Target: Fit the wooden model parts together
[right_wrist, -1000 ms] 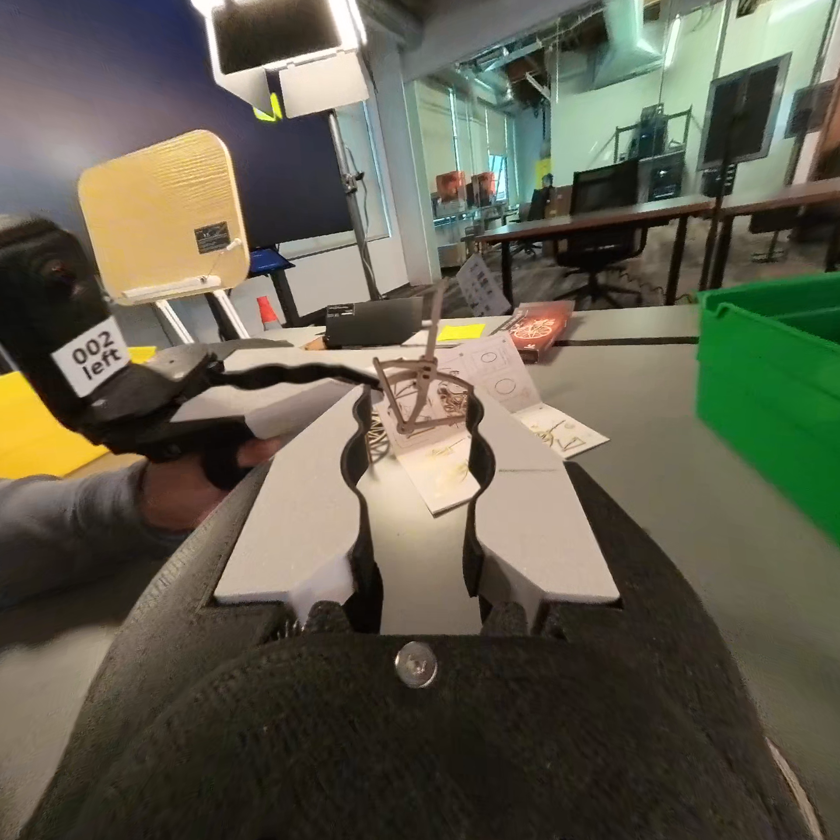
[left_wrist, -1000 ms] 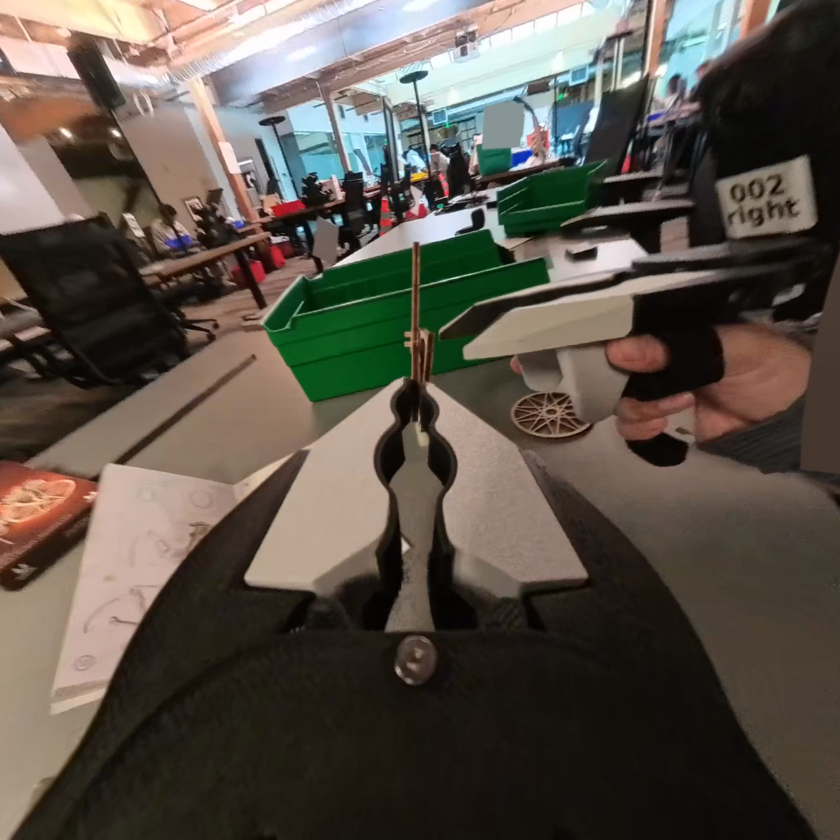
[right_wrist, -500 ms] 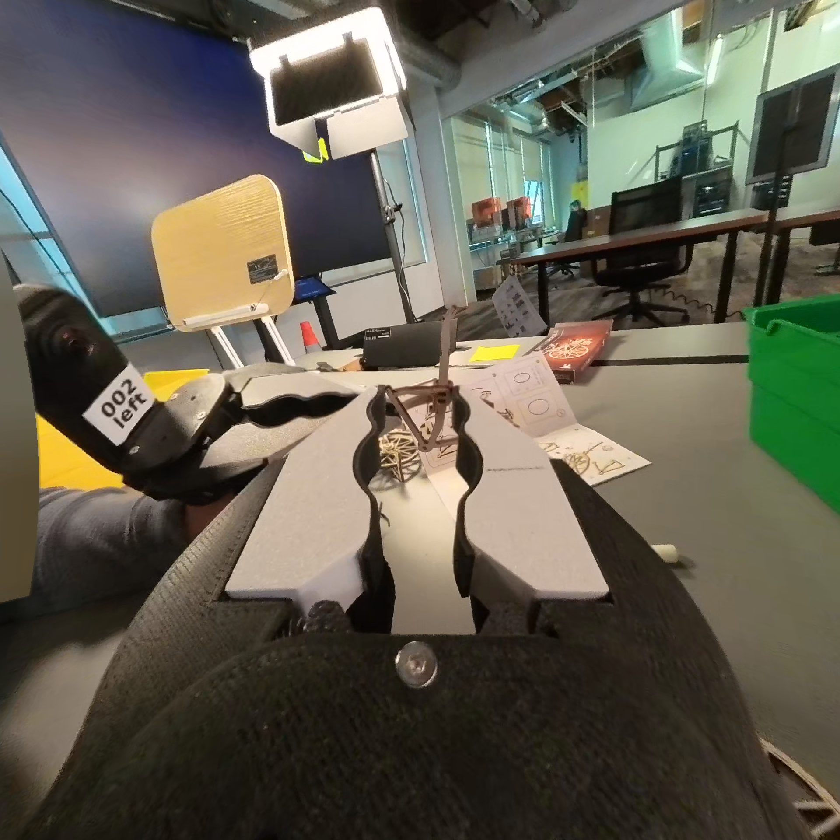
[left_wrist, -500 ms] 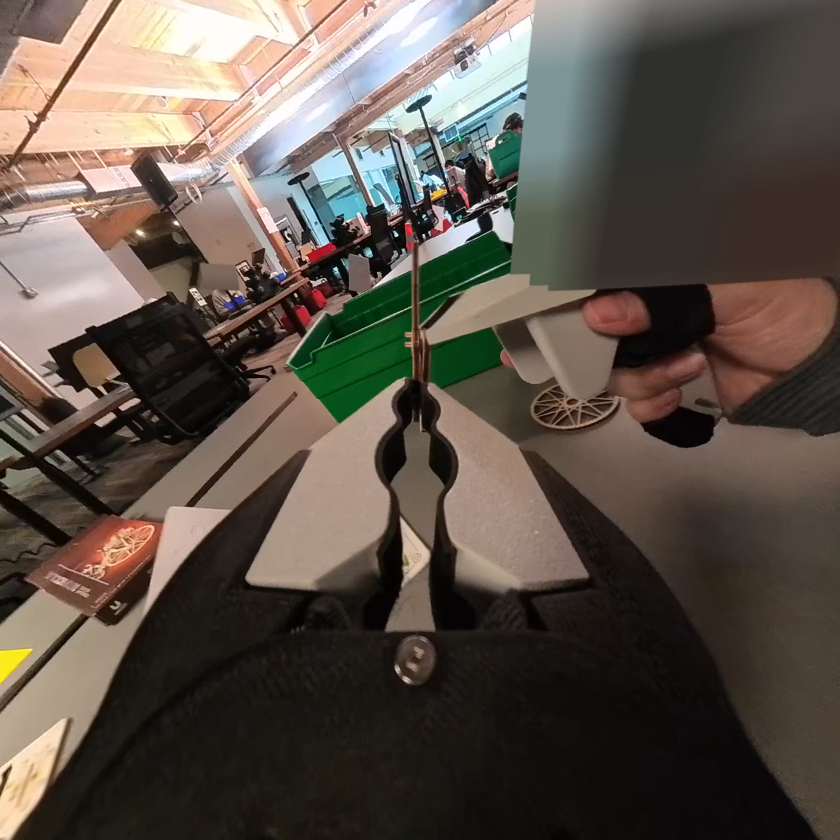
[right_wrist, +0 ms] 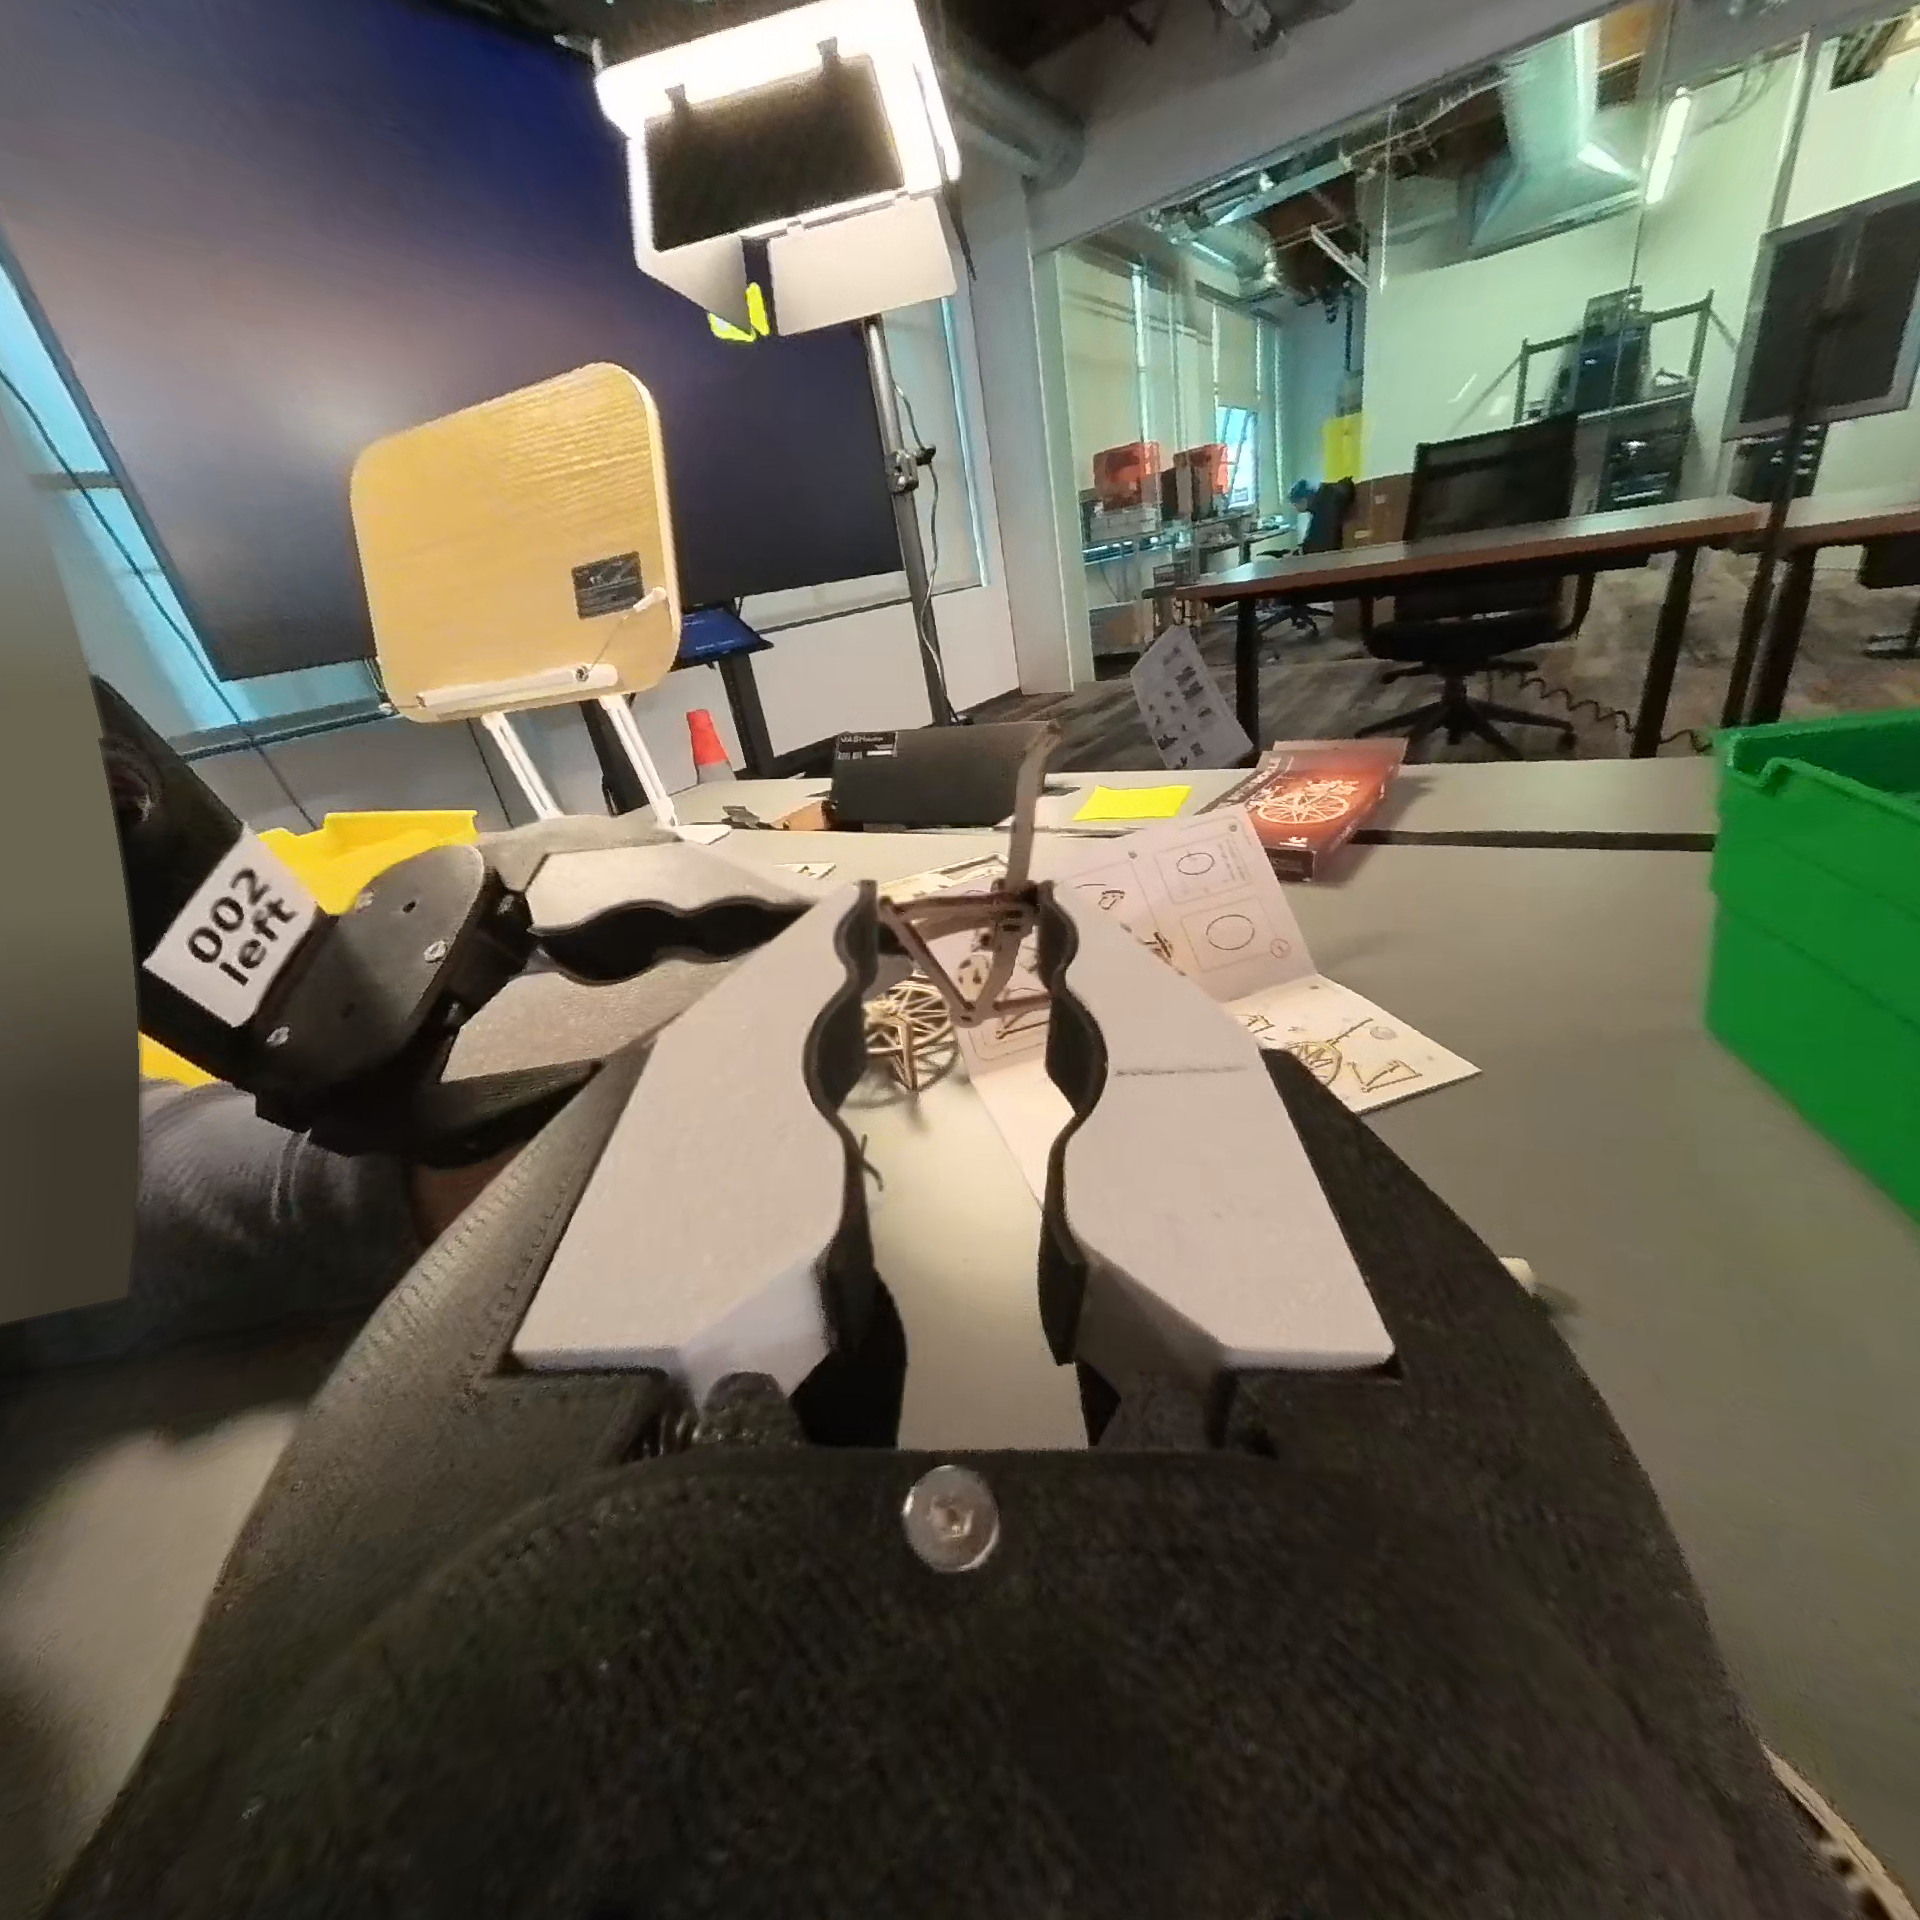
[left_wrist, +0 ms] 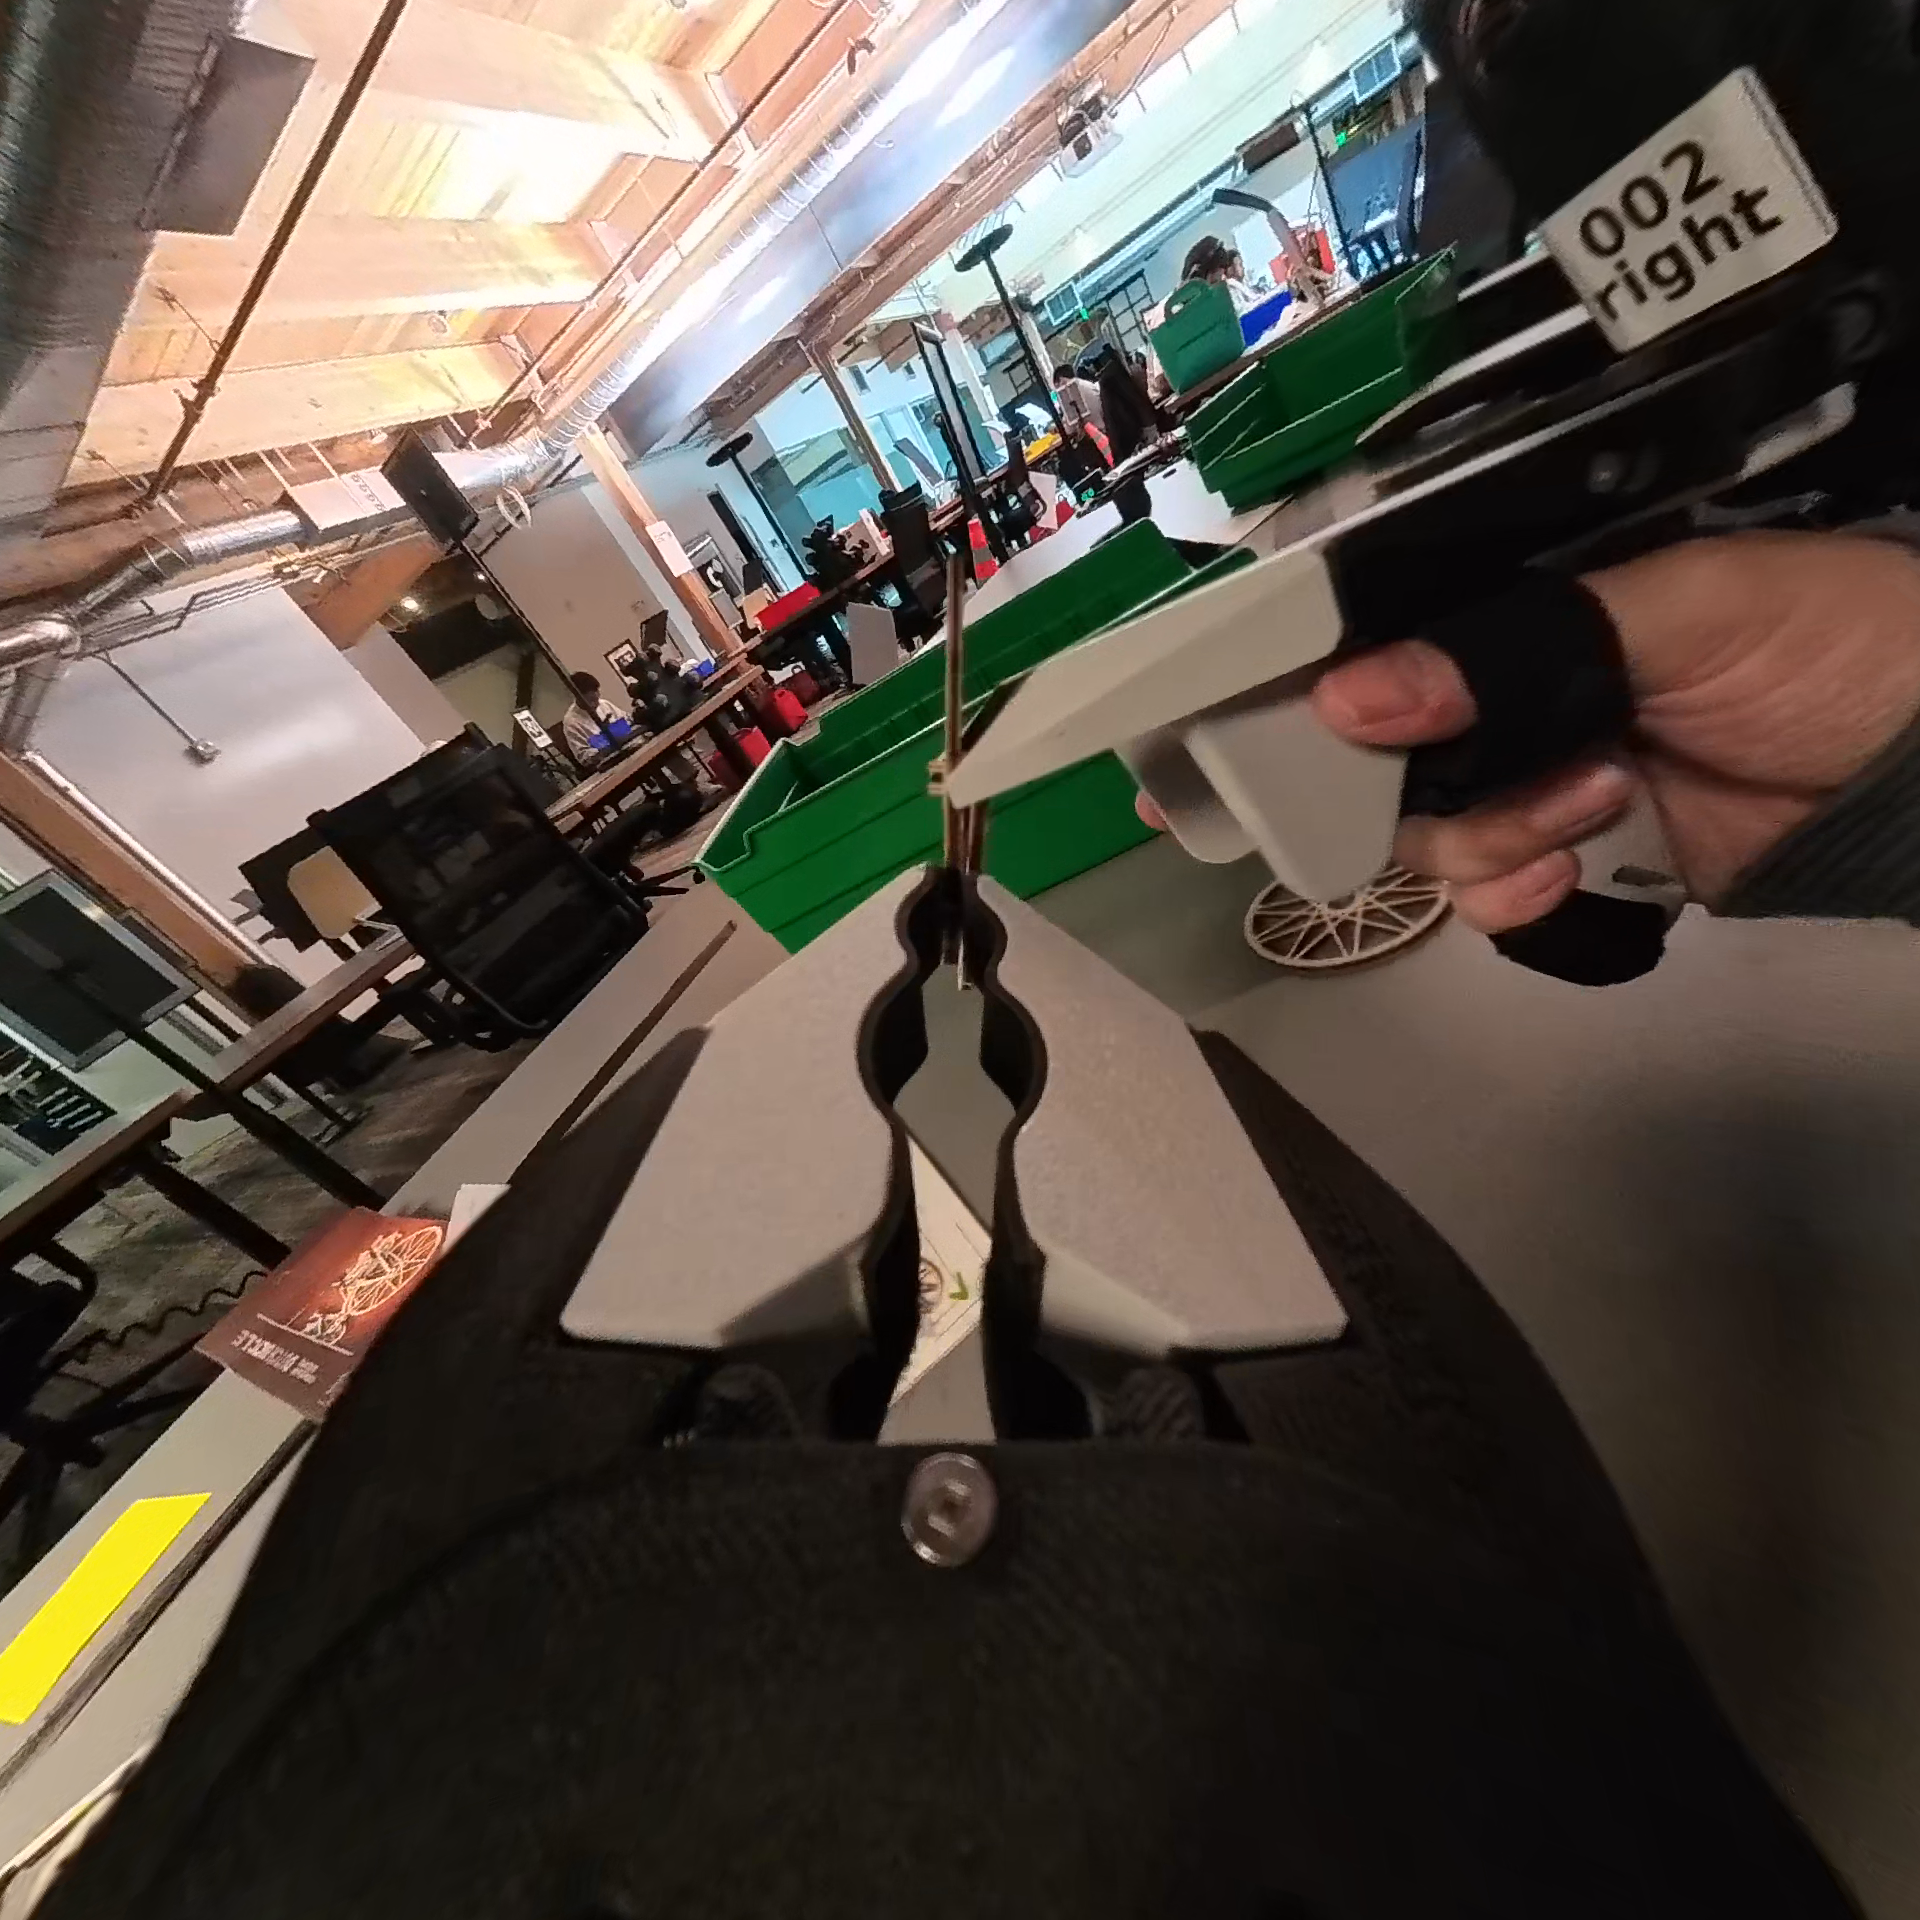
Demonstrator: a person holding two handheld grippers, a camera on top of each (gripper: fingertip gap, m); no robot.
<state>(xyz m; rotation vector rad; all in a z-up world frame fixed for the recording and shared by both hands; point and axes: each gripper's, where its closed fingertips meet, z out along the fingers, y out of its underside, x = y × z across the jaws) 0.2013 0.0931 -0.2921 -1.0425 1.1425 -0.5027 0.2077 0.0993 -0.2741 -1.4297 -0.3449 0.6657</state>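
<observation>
My left gripper is shut on a thin wooden bicycle-frame part, seen edge-on and standing upright above the grey table. My right gripper comes in from the right and meets the frame. In the right wrist view the frame spans the gap between the right gripper's fingertips, and both pads touch it. The left gripper holds the frame's left end. One wooden wheel lies under the right hand. Another wheel lies beyond the frame.
Green bins stand behind the frame and also show in the right wrist view. An open instruction sheet, a brown kit box, a yellow note and a black box lie on the table.
The right gripper's jaws have narrowed around the frame and now touch it. Both grippers have tilted and lifted a little. The left gripper keeps its hold.
</observation>
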